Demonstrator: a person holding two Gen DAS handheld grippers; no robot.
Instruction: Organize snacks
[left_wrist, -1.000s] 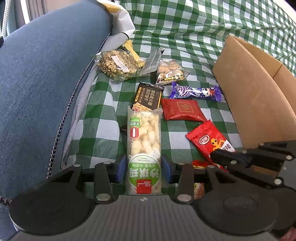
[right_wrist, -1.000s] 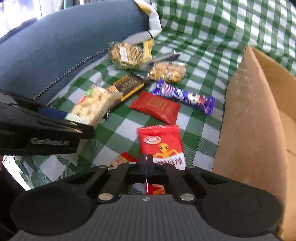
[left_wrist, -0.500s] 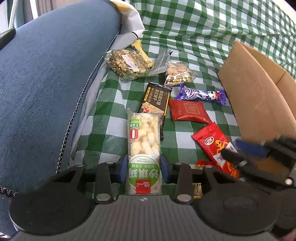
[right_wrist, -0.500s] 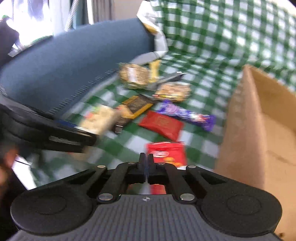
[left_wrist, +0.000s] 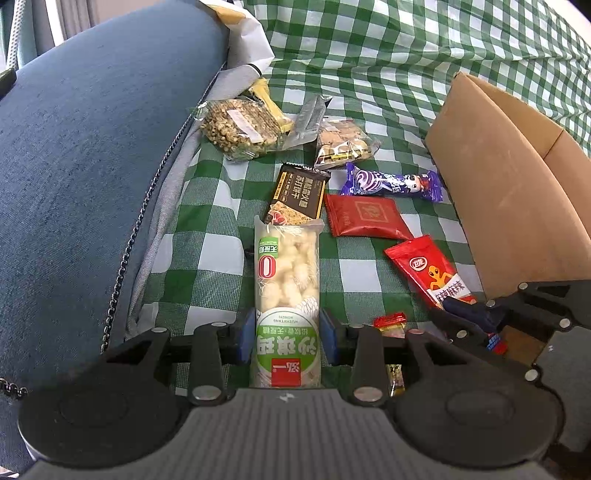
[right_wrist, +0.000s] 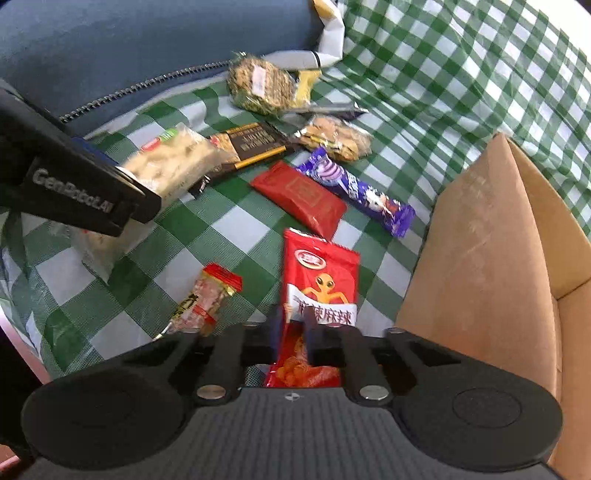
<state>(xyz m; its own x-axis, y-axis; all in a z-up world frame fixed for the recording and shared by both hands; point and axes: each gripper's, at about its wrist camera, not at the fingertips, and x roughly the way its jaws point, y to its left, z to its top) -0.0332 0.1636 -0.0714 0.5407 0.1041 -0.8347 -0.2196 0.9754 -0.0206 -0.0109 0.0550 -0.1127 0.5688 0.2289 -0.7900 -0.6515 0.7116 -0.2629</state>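
My left gripper (left_wrist: 287, 336) is shut on a long white-and-green snack pack (left_wrist: 286, 295), its pads on both sides of the near end. It also shows in the right wrist view (right_wrist: 173, 164). My right gripper (right_wrist: 291, 332) has its jaws part open around the near end of a red alien-print packet (right_wrist: 319, 284) lying on the checked cloth; the same packet shows in the left wrist view (left_wrist: 430, 273). A cardboard box (right_wrist: 491, 258) stands open at the right.
On the green checked cloth (left_wrist: 207, 251) lie a dark red packet (left_wrist: 365, 219), a purple bar (left_wrist: 391, 182), a black cracker pack (left_wrist: 299, 197), a seed cake bag (left_wrist: 240, 127), a biscuit bag (left_wrist: 341, 144) and a small red candy (right_wrist: 207, 302). A blue cushion (left_wrist: 81, 166) rises at left.
My right gripper swung up and came back down, opening from shut, and now straddles the alien-print packet. My left gripper keeps its hold on the white-and-green pack.
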